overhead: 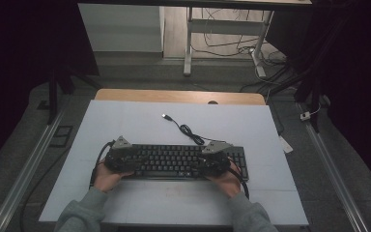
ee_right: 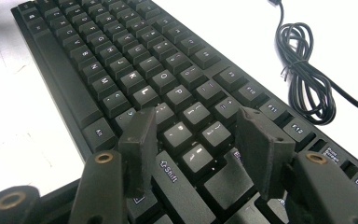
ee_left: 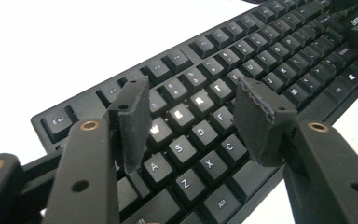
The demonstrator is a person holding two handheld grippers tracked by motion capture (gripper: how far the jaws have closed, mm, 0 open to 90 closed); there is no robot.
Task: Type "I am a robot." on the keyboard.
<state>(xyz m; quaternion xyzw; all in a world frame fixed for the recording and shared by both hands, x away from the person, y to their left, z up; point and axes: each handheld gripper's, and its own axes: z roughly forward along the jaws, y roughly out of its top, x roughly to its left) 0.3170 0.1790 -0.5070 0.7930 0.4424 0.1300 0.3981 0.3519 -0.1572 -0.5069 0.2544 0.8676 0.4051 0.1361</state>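
Observation:
A black keyboard (overhead: 174,159) lies on the white table mat, near the person's side. My left gripper (overhead: 121,158) hovers over its left end, held in the person's left hand. In the left gripper view the gripper (ee_left: 193,109) stands open just above the W, E, R, S and D keys (ee_left: 182,117), with nothing between its pads. My right gripper (overhead: 213,160) hovers over the right part of the keyboard. In the right gripper view the gripper (ee_right: 196,135) is open above the keys (ee_right: 186,133) next to the right Shift key (ee_right: 179,179), holding nothing.
The keyboard's black cable (overhead: 186,129) runs in a coiled bundle (ee_right: 305,70) to a USB plug (overhead: 165,116) behind the keyboard. The white mat (overhead: 125,121) covers a wooden table. Desk legs and loose floor cables (overhead: 232,46) lie beyond the far edge.

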